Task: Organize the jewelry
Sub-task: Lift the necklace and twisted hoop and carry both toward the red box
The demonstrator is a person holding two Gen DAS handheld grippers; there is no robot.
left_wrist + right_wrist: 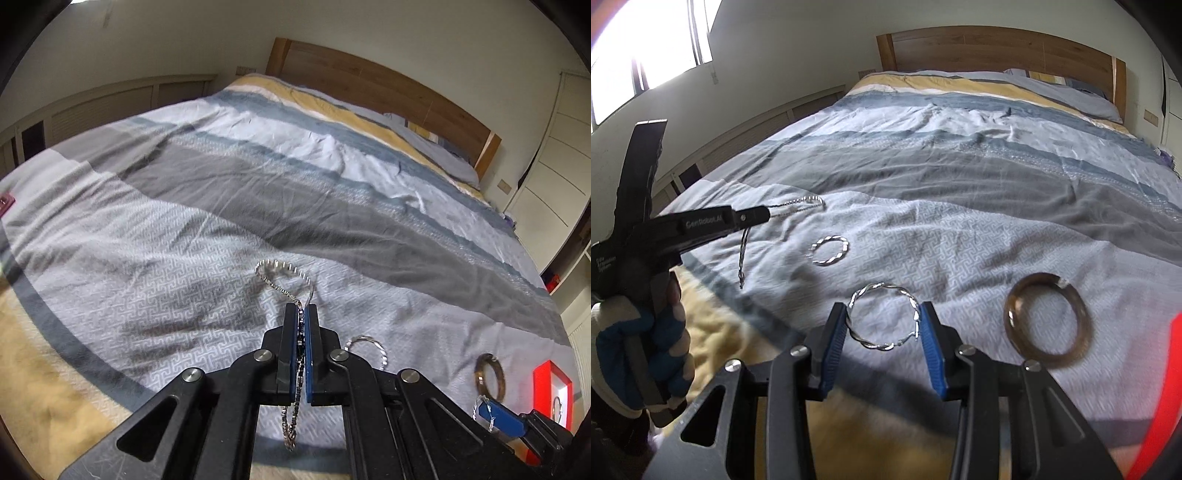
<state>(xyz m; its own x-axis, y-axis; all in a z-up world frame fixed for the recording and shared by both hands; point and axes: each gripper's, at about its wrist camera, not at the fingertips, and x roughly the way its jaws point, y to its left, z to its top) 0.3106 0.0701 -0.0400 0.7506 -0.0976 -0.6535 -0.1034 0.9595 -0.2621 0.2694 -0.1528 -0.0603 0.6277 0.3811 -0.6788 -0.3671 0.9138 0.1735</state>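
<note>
Now each tool clamps jewelry: left tool (303, 309) chain (275, 271), right tool (884, 314) bangle (884, 319).

Bed (960, 155): we see the small ring (829, 251) lying on it, left of the bangle (1047, 321).
Headboard (997, 48): behind.

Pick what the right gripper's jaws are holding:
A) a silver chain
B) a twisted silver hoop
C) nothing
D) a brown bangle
B: the right gripper has its jaws pressed on both sides of the twisted silver hoop; the brown bangle lies on the bed.
</note>
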